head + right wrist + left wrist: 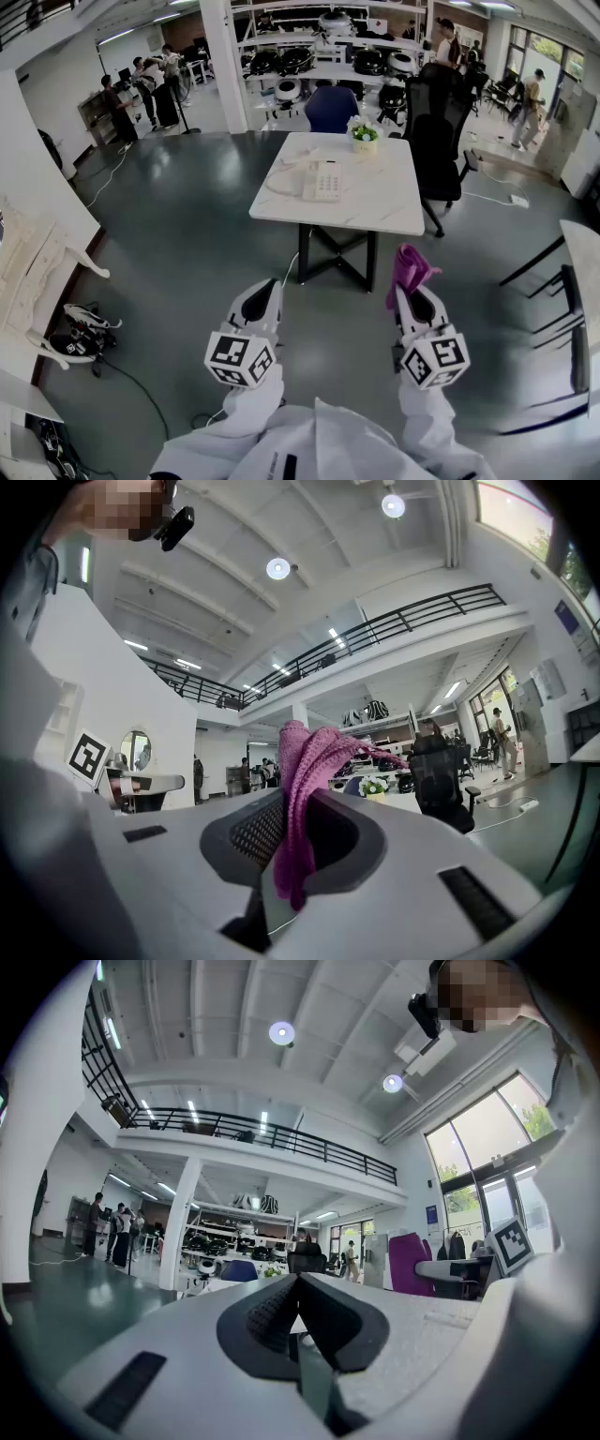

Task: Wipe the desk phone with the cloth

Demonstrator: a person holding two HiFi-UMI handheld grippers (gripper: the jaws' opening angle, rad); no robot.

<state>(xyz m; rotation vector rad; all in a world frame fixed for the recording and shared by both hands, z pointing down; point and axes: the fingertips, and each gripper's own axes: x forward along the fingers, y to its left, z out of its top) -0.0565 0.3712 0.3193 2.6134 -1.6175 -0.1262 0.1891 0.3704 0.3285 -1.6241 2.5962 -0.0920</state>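
Sitting on the white table (375, 202), the desk phone (323, 181) lies flat toward its left side. The purple cloth (410, 269) is well short of the table, pinched upright in the right gripper (407, 292), jaws clamped on it. The left gripper (265, 292), also short of the table, has its jaws together on nothing.

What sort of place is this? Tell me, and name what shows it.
Probably an open-plan office or lab hall: a white table carrying a desk phone, a black office chair beside it, racks of equipment behind, and a railed mezzanine overhead.
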